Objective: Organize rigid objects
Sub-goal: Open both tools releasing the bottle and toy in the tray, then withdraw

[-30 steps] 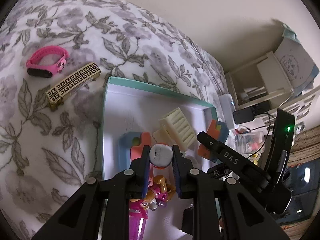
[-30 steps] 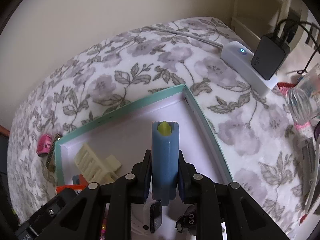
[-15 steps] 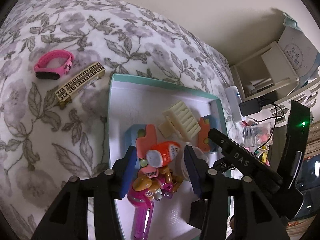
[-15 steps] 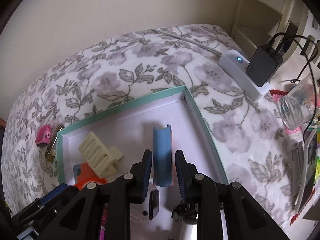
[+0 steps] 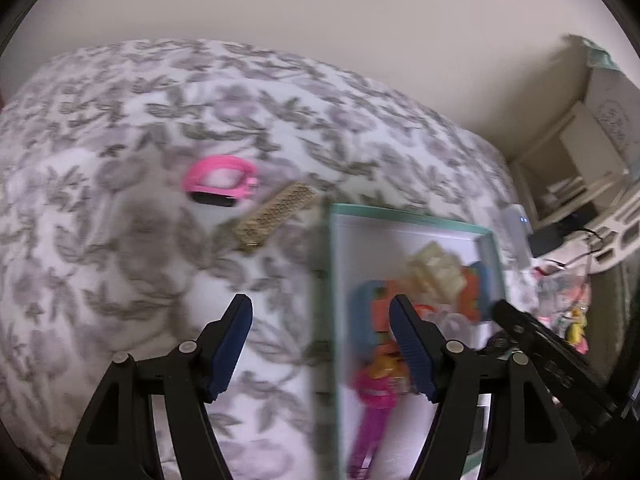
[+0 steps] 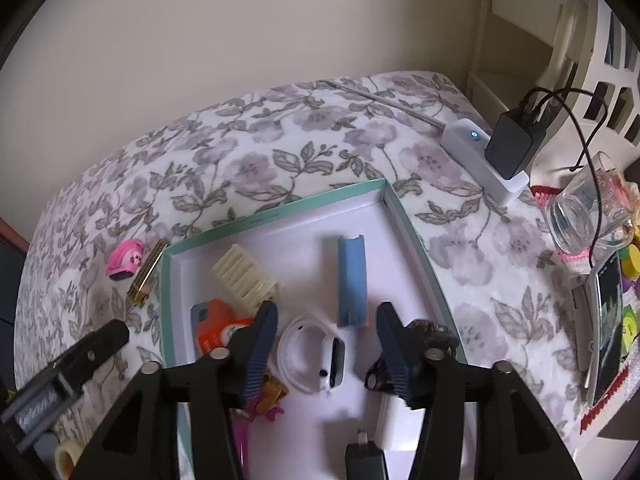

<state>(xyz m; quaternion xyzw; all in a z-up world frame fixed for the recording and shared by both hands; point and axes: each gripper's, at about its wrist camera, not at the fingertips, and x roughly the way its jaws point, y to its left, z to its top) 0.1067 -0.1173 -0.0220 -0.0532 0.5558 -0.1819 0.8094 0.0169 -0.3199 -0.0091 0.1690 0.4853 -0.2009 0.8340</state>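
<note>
A teal-rimmed white box [image 6: 276, 211] lies on the floral bedspread and holds several items: a blue holder [image 6: 352, 280], a cream comb-like piece [image 6: 244, 276], an orange item [image 6: 218, 320], a white watch [image 6: 316, 354] and a pink figure [image 5: 376, 408]. My right gripper [image 6: 326, 316] hovers above the box with its jaws opening and nothing between them; the blue holder lies just beyond its fingertips. My left gripper [image 5: 320, 308] straddles the box's left rim [image 5: 332, 280], jaws opening and empty. A pink watch band [image 5: 220, 182] and a gold patterned bar [image 5: 276, 216] lie on the bedspread left of the box.
A white power strip [image 6: 484, 160] with a black charger [image 6: 514, 144] sits right of the box. A glass jar [image 6: 576, 216], a phone [image 6: 608, 320] and small clutter lie at the far right. A tape roll [image 6: 66, 458] is at the lower left. A wall stands behind the bed.
My right gripper let go of the blue holder, which now lies flat in the box, and rose. My left gripper released the orange-capped item, opened wide and swung left over the box rim.
</note>
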